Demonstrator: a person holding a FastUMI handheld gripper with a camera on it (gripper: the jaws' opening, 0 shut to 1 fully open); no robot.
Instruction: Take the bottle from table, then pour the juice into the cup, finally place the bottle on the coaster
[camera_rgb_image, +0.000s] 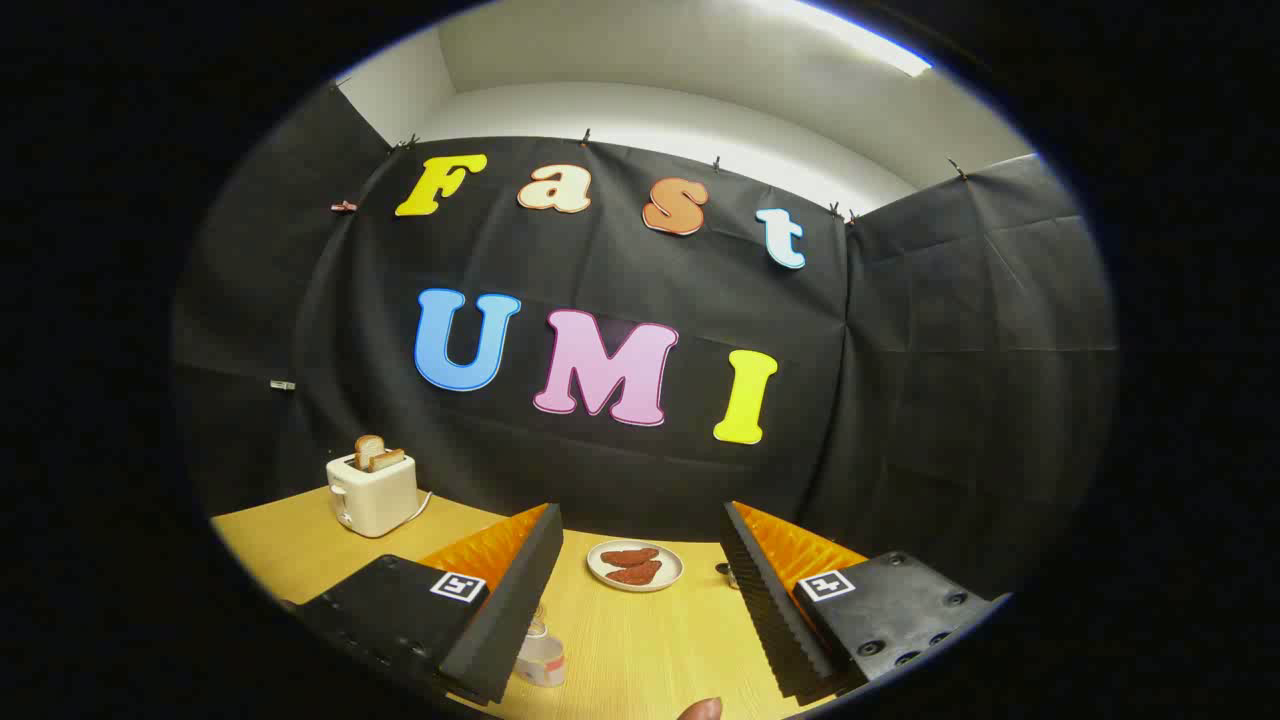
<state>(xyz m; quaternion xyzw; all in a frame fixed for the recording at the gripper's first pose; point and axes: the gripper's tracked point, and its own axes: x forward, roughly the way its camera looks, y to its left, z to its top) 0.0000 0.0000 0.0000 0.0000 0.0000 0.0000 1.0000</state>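
The worktop (640, 650) is warm honey-yellow with a fine wood grain. At about ten o'clock from the fingers (505, 610), a toaster (372, 493) is cream-white, with golden-brown slices of toast (376, 454) showing at its top. At twelve o'clock, beyond the spread fingers, a plate (634, 566) is white and carries two reddish-brown pieces of food (632, 565). Just inside the left finger, a clear cup (540, 655) bears a white band edged with pale pink. Each finger's mount has a small black-and-white square marker (457, 587). The booth wall is plain black cloth; the room above it is white.
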